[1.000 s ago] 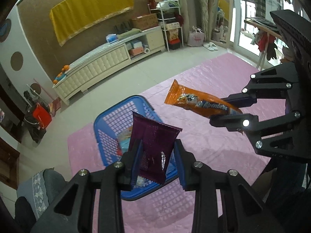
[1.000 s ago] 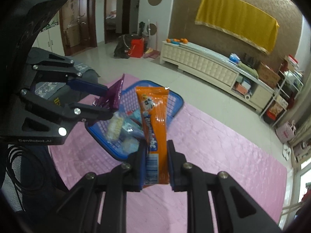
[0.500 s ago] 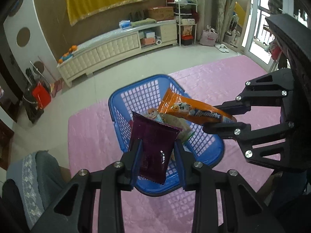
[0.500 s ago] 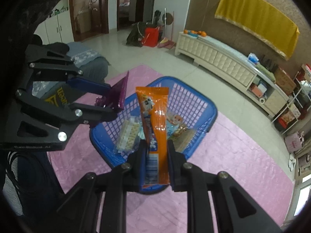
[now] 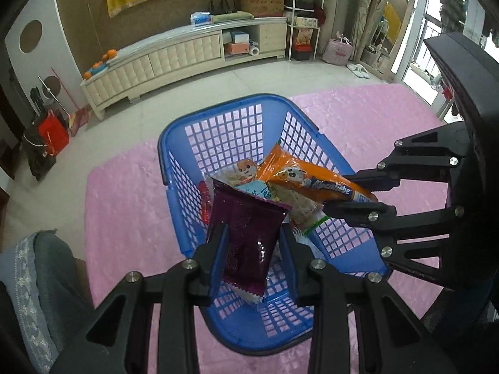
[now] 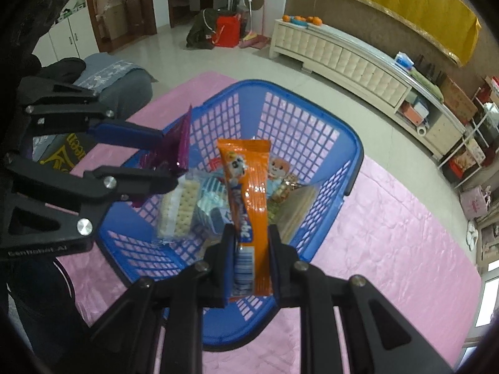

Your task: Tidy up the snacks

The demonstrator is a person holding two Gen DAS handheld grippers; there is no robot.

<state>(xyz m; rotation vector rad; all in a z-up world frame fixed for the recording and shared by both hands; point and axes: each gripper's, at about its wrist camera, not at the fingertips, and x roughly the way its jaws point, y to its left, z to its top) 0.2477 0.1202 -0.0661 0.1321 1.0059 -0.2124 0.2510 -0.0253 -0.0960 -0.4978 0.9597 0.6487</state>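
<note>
The left gripper (image 5: 252, 249) tilts steeply downward, its two fingers clamped on the sides of a purple packet (image 5: 246, 233) that stands up between them. Just past its tips, below, sits the blue basket (image 5: 174, 143) on a pink mat (image 5: 124, 205). To the left gripper's right, the right gripper (image 6: 249, 249) points down at a similar slant, pinching the lower end of an orange snack pack (image 6: 248, 187) that rises straight ahead from its fingers over the basket's middle. Beneath both held packs, inside the basket, lie a pack of pale crackers (image 6: 179, 212), a light blue packet (image 6: 212, 199) and other wrapped snacks. Farther beyond the basket, across bare tiled floor, a long cream cabinet (image 5: 174, 56) runs along the wall.
</note>
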